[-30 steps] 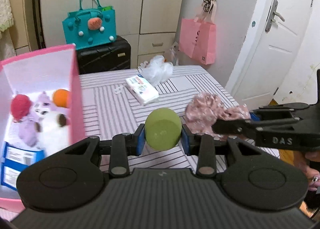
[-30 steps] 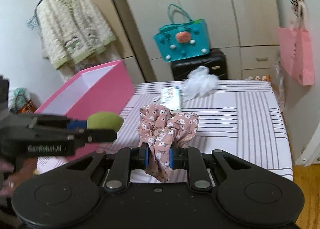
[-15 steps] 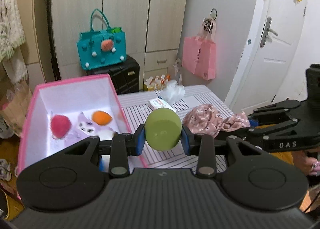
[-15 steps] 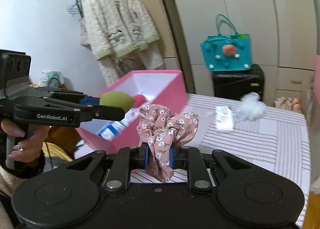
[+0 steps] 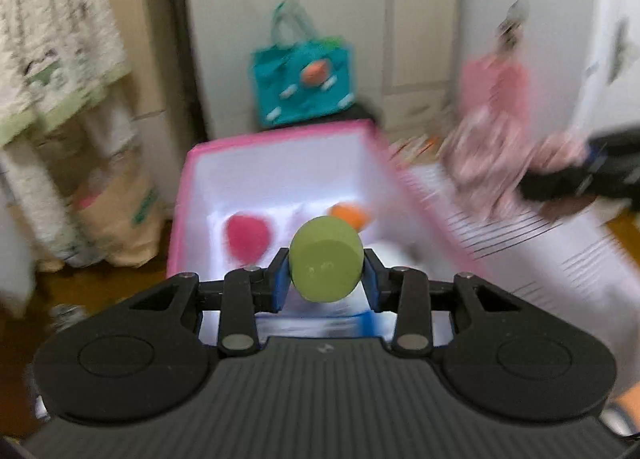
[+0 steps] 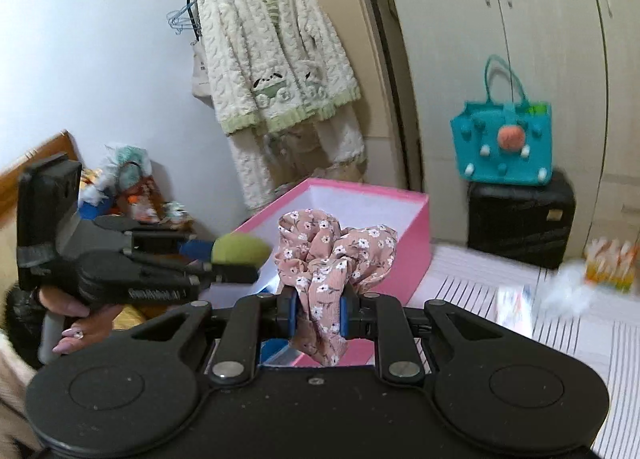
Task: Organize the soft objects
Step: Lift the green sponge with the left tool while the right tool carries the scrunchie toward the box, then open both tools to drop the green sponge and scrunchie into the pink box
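My left gripper (image 5: pixel 326 277) is shut on a green sponge ball (image 5: pixel 327 259) and holds it above the near end of the pink box (image 5: pixel 280 139). The box holds a red ball (image 5: pixel 247 234), an orange ball (image 5: pixel 349 215) and white soft things. My right gripper (image 6: pixel 318 309) is shut on a pink floral scrunchie (image 6: pixel 334 247), held just in front of the pink box (image 6: pixel 416 235). The left gripper (image 6: pixel 240 271) with the green ball (image 6: pixel 240 249) shows at the left of the right wrist view. The scrunchie (image 5: pixel 492 155) appears blurred at the right of the left wrist view.
The box stands on a striped table (image 6: pixel 580 335) with a white pack (image 6: pixel 514 305) and a white fluffy thing (image 6: pixel 570 291) further right. A teal bag (image 6: pixel 504 147) sits on a black case (image 6: pixel 520 219) behind. A cream jacket (image 6: pixel 272 59) hangs at the left.
Both grippers have swung left toward the pink box. The green ball is now over the box's near end and the scrunchie is closer to the box.
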A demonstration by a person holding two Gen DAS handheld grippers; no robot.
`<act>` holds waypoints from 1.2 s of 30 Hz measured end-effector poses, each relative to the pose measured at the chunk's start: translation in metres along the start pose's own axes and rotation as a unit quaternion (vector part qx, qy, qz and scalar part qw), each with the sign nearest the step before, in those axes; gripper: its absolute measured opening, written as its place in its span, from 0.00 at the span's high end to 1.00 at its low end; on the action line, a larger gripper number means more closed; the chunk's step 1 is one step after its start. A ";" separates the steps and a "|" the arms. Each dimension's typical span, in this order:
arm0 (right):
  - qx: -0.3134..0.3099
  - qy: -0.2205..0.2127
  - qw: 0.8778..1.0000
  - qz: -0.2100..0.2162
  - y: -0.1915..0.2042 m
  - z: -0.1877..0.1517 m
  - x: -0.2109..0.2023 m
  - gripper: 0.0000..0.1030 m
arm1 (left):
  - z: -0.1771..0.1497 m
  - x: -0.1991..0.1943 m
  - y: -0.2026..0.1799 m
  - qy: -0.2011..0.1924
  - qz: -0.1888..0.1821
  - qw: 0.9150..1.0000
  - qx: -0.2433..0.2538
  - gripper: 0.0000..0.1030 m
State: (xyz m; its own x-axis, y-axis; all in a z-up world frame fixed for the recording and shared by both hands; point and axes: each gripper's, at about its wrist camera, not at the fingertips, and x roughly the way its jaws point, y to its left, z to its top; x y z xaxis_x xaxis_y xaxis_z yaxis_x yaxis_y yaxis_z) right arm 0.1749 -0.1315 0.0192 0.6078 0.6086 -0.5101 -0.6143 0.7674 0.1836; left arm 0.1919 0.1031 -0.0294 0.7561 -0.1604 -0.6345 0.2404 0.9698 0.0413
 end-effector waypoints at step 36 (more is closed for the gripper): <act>-0.026 0.125 0.992 -0.018 -0.003 0.055 0.167 0.49 | 0.023 0.044 0.032 0.090 -0.041 0.993 0.065 0.46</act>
State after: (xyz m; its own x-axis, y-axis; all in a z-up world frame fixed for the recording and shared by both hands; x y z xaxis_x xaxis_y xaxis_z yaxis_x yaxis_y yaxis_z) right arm 0.3055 -0.0208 -0.0207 0.4896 0.5070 -0.7094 -0.6236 0.7722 0.1215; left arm 0.2465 0.1233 -0.0383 0.6122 -0.1913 -0.7672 0.3830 0.9206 0.0760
